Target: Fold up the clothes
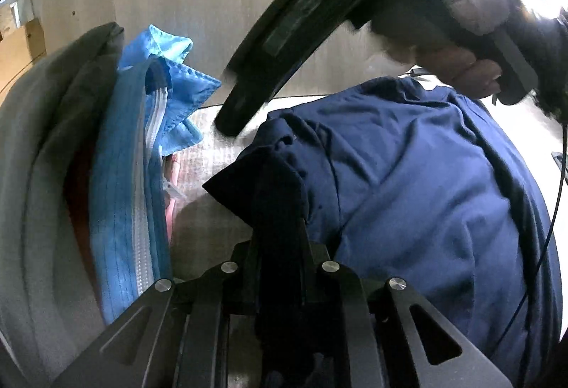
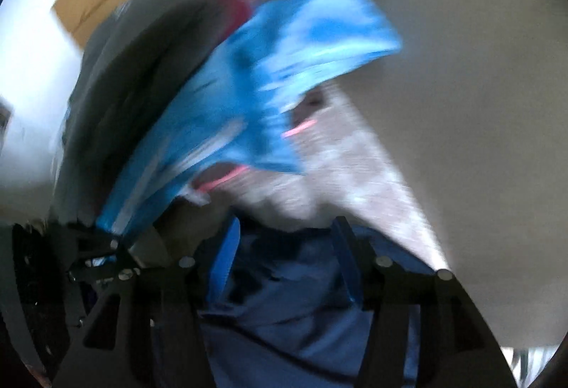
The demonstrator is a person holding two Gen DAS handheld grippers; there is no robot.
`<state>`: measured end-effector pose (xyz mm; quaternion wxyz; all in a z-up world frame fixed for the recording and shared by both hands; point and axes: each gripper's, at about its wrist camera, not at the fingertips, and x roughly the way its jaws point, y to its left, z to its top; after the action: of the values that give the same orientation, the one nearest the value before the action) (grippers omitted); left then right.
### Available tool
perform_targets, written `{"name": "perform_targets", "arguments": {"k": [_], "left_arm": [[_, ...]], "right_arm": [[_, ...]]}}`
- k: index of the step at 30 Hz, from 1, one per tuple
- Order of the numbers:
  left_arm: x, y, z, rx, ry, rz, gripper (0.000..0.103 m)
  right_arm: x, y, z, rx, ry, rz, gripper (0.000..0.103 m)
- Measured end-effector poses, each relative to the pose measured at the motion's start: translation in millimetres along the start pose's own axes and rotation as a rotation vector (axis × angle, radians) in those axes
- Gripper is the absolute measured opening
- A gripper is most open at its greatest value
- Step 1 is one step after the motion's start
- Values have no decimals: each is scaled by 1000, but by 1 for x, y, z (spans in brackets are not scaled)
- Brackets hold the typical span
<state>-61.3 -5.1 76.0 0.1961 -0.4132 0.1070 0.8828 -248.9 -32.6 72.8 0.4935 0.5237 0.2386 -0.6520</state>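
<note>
While the pale tabletop (image 1: 220, 143) is lying under everything, the navy blue shirt (image 1: 426, 182) is spreading across most of its right side in the left wrist view, rumpled and partly bunched. To the left of it a heap of other clothes is sitting: a grey garment (image 1: 46, 146) is curling along the outer edge, and a light blue zip-up garment (image 1: 131, 153) is leaning against it, its white zipper running down the front and its collar flaring toward the wall. A strip of something red is peeking out between the two.

The left gripper (image 1: 280, 210) is pointing steeply down with its jaws clenched on a dark fold at the shirt's near corner, the cloth rising in a peak between them.

The right gripper (image 2: 284, 246) is hanging over the navy shirt in its own blurred view, its blue-padded jaws standing apart with nothing pinched; the fabric is lying below and between them. In the left wrist view, the right gripper's curved black body is reaching in from the upper right, with a person's hand (image 1: 461, 64) wrapping around its handle.
</note>
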Motion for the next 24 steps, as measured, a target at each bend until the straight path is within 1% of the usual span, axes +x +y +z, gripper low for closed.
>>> {"name": "perform_targets", "arguments": {"k": [2,3,4,5,6,9,11,14,15,16,17,18,19,20,21,22,23,24], "left_arm": [[-1,1,0,-1,-3,4,13],[-1,1,0,-2,-4,5,12],[-1,1,0,-3,-5,7,12],[-2,2,0,-3,-7,9,12],[-2,2,0,-4,-8,11,11],[-13,6,7,-25,-53,20,10],[-25,10,15,-35,-93,34,10],[-46,15,27,-31,-164,63,10],[-51,14,29,-16,-179,53,10],[-55,11,28,6,-179,16,10],[-58,7,28,28,-179,-22,13],[-59,3,24,55,-155,-62,16],[-56,-4,16,86,-105,-106,25],[-54,-10,6,126,-56,-135,31],[-53,-16,-6,168,-21,-135,32],[-52,-17,-14,187,3,-127,32],[-50,-18,-21,193,28,-121,32],[-49,-17,-26,189,45,-123,32]], "right_arm": [[21,6,6,-29,66,24,53],[29,7,7,-37,94,23,52],[37,7,7,-41,117,12,25],[43,6,7,-42,139,-1,2],[39,5,7,-36,120,-5,4],[2,2,7,-9,-31,9,4],[-39,-7,6,45,-157,10,4],[-92,-18,-6,103,-311,-15,4],[-105,-22,-17,119,-349,-17,4],[-112,-25,-31,135,-375,-9,5],[-120,-29,-45,151,-401,-2,5],[-128,-33,-60,167,-427,5,11],[-129,-41,-79,191,-397,-5,29],[-125,-49,-101,229,-329,-60,40],[-121,-55,-123,268,-273,-148,50],[-118,-59,-140,294,-238,-212,50],[-115,-64,-154,319,-212,-235,50],[-112,-69,-165,347,-193,-233,50]]}}
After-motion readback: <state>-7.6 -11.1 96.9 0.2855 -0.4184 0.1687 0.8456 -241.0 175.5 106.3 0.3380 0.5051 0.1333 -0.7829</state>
